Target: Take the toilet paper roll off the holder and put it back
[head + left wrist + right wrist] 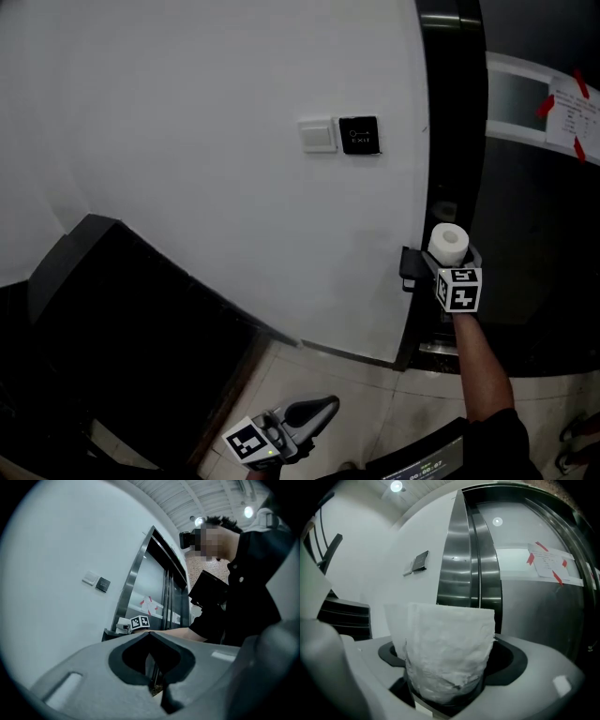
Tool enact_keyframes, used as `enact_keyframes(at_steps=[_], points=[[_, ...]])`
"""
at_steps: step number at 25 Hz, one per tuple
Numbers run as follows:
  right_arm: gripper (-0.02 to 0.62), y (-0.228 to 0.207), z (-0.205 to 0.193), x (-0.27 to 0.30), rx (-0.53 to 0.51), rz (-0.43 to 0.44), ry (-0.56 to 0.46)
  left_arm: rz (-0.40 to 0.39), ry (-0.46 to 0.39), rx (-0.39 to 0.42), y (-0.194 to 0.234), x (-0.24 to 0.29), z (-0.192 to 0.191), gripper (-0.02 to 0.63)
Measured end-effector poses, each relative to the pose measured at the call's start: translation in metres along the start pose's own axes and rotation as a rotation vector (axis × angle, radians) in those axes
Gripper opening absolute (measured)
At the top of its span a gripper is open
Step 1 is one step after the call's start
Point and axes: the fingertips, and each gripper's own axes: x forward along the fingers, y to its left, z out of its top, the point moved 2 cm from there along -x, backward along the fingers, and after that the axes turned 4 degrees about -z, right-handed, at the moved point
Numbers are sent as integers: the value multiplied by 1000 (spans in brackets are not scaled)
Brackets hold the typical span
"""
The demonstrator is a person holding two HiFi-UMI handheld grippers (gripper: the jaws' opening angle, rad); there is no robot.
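A white toilet paper roll (pixel 449 243) stands upright in front of the steel door frame, beside a black holder (pixel 410 267) fixed low on the wall's edge. My right gripper (pixel 452 265) is closed round the roll from below, its marker cube just under it. In the right gripper view the roll (pixel 449 656) fills the space between the jaws of the right gripper (pixel 447 686), its crinkled lower part pressed in their dark notch. My left gripper (pixel 317 412) hangs low near the floor, shut with nothing in it; in its own view the left gripper (pixel 150 635) has its jaws meeting.
A white switch plate (pixel 318 135) and a black exit button (pixel 359 135) are on the white wall. A steel lift door frame (pixel 452 112) with a taped paper notice (pixel 572 114) is at the right. A dark stepped structure (pixel 122 319) fills the lower left. Tiled floor (pixel 375 403) lies below.
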Motion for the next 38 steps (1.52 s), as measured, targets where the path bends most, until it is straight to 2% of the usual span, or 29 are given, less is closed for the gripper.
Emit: enact_keyframes(at_steps=[3,7,13,17,21,28,33,38], points=[[457,0,1,-7,18,20,-31,-15,2,1,-6,3,0,-3],[454,-1,21,-41,66,46,-132,-58,17,6,-11,14,2,-3],[453,38,42,-135,136,245,-266,-156,19,44,-26,38,12,-3],[453,53,50,-207,160,328,-330,-204,17,39,-37,53,12,-3],[454,51,30,-271,226,371,-333,-288,7,30,-56,78,9,-3],[454,36,-6,-353,465,427,-353,-426,27,22,-94,115,-5,-3],[456,31,-8,-373,491,447,-366,-478,22,25,-114,129,-10,-3],[456,33,-6,-378,495,461,-361,-482,12,36,-120,132,-7,-3]])
